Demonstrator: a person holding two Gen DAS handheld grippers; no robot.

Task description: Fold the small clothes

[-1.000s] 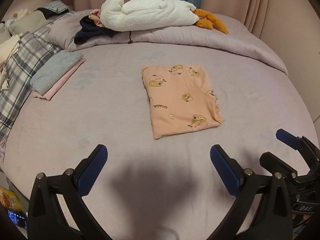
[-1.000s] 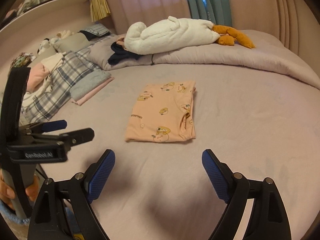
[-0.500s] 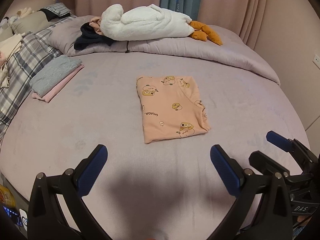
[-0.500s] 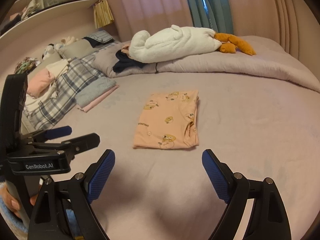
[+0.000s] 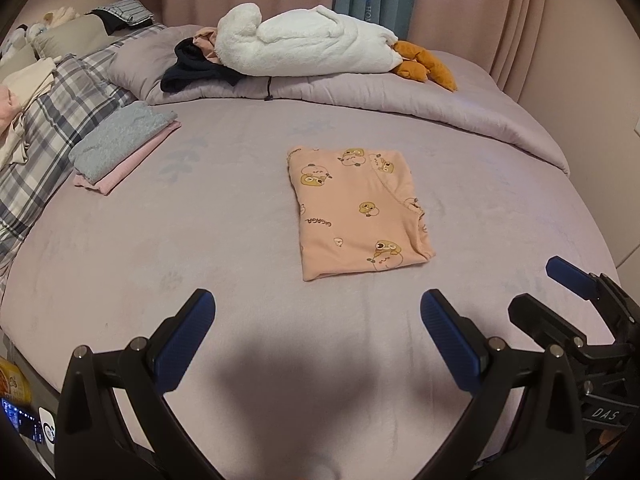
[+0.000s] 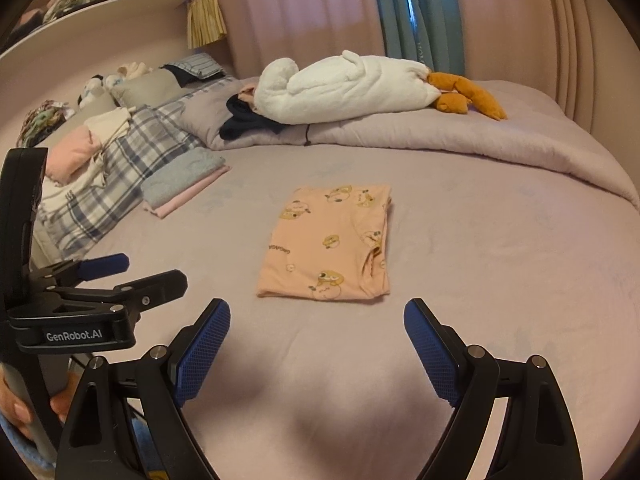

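A peach garment (image 5: pixel 356 212) printed with small cartoon animals is seen folded into a neat rectangle, lying flat near the middle of the bed (image 5: pixel 200 220), on its mauve cover. In the right wrist view the same garment (image 6: pixel 332 240) is shown with its layered, open edges along the right side and a smooth fold along the left.

The garment is touched by neither gripper. The left gripper (image 5: pixel 318 340) is held above the near part of the bed, its blue-padded fingers spread wide with nothing between them; the garment lies ahead of it and slightly to the right of its centre line, apart from the fingertips. The right gripper (image 6: pixel 316 348) is likewise held wide open and empty, with the garment straight ahead, its near edge just beyond the fingertips. Each gripper is visible at the edge of the other's view, the right gripper (image 5: pixel 576 292) to the right and the left gripper (image 6: pixel 120 276) to the left.

Further out, to the left of the garment and well apart from it, a stack of folded grey and pink clothes (image 5: pixel 120 148) is placed beside a plaid blanket (image 5: pixel 52 120). Across the far side of the bed, a rolled mauve duvet (image 5: pixel 400 100) is laid, with a white plush toy (image 5: pixel 304 48) with orange feet and a dark garment (image 5: pixel 192 68) resting on it.
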